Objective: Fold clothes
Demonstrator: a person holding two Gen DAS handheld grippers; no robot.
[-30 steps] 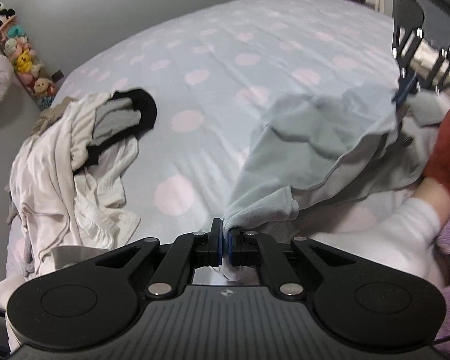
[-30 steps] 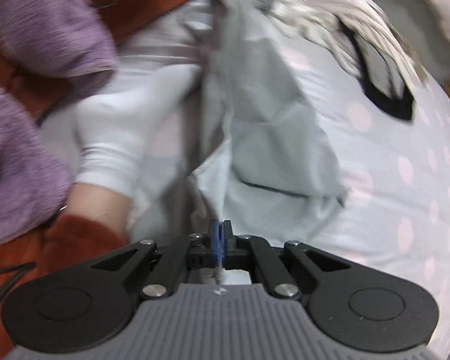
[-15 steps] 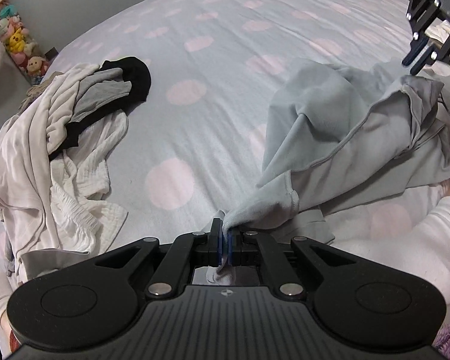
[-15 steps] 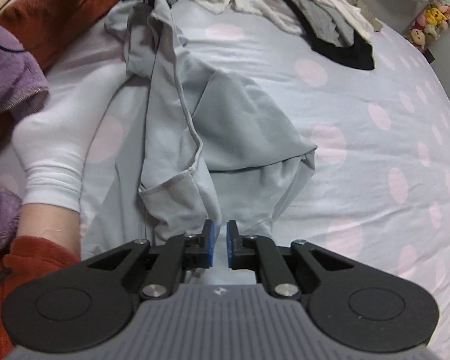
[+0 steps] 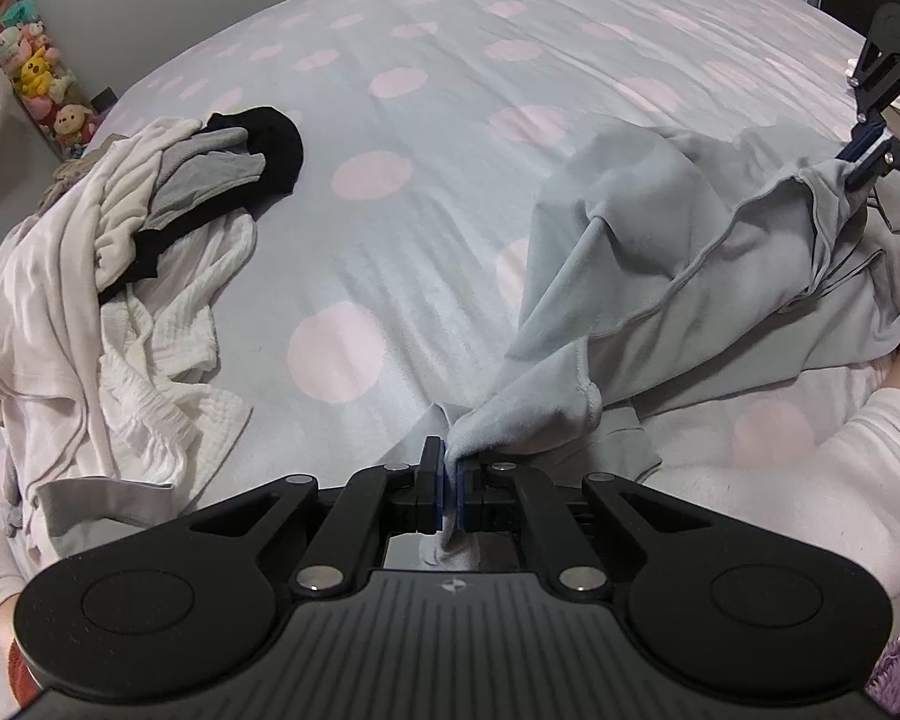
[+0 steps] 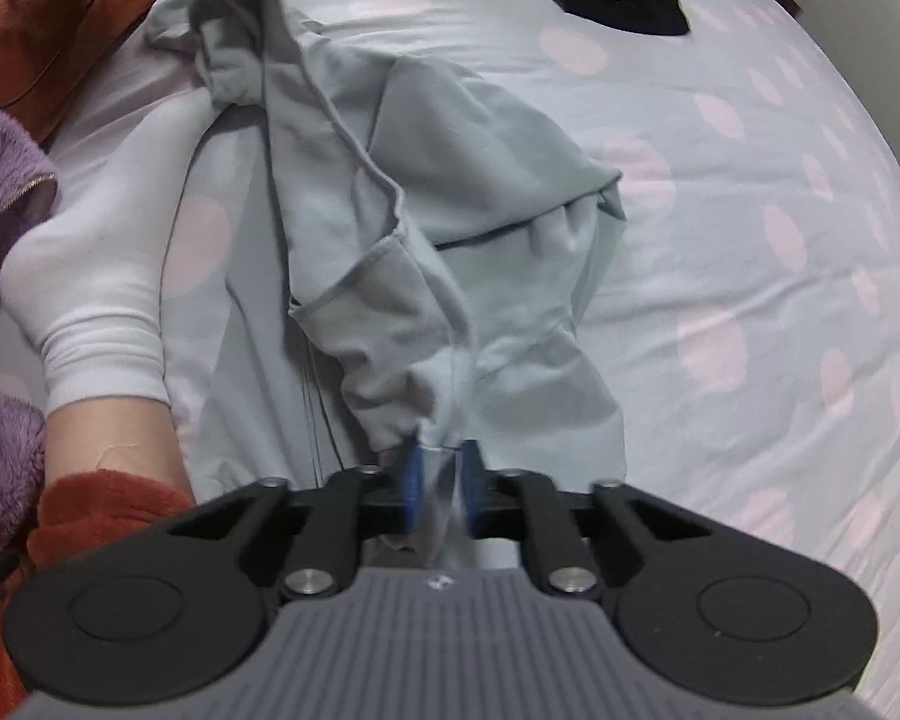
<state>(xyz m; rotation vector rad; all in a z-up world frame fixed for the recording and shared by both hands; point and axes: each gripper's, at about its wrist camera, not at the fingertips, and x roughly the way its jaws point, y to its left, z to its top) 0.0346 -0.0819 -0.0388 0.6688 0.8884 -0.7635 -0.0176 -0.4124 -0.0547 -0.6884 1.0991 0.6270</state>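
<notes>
Left wrist view shows the left gripper [image 5: 448, 483] with its jaws clenched on a bunched corner of the pale grey-blue garment [image 5: 678, 252], which lies crumpled on the dotted bed [image 5: 390, 138], close to a white sock [image 5: 822, 498] on the person's foot. At the far right of that view the right gripper [image 5: 857, 163] sits at the garment's other end. From the right wrist view, the right gripper [image 6: 441, 495] has a thin fold of the garment [image 6: 450, 180] between its jaws; they have just been closing after parting, and through the blur I cannot tell whether the pads press the cloth yet. A pile of white, grey and black clothes [image 5: 120, 276] waits well apart on the bed. The step in hand looks like taking hold of two corners so the garment can be spread flat. Next, the right grip needs to be firm, then both hands should draw apart to pull the cloth taut before laying it down.
</notes>
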